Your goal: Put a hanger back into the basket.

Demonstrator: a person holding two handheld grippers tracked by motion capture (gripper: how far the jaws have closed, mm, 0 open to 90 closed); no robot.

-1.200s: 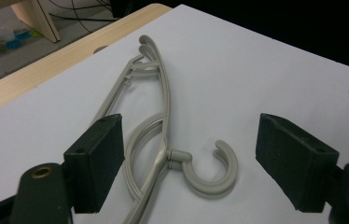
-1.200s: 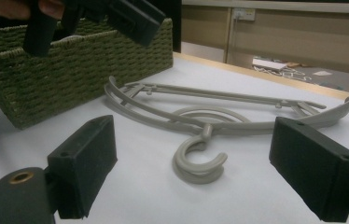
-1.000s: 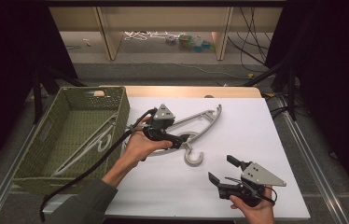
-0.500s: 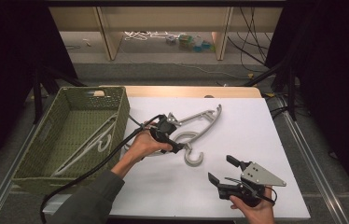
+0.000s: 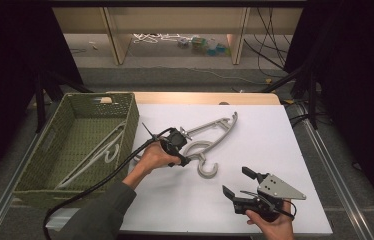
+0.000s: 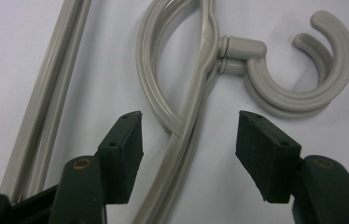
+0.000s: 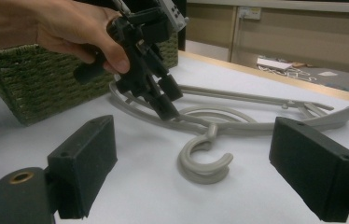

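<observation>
Two grey plastic hangers (image 5: 215, 130) lie stacked on the white table top (image 5: 275, 135), their hooks (image 5: 208, 170) pointing toward the near edge. My left gripper (image 5: 186, 152) points down over them just behind the hooks. In the left gripper view the curved neck of the hangers (image 6: 196, 93) runs between the jaws of my left gripper (image 6: 189, 135); they have just been closing, and the pads stand clear of it on both sides. My right gripper (image 5: 238, 182) rests open near the front edge, nothing in it, facing the hooks (image 7: 205, 165) and the left gripper (image 7: 169, 99).
A green woven basket (image 5: 40, 165) stands at the table's left with another grey hanger (image 5: 100, 152) lying inside. Bare white surface stretches to the right of the hangers. Metal rails (image 5: 335, 185) run along the table's sides.
My left gripper has come down onto the hangers, tipped its jaws downward and narrowed them around the neck. The right gripper has stayed put.
</observation>
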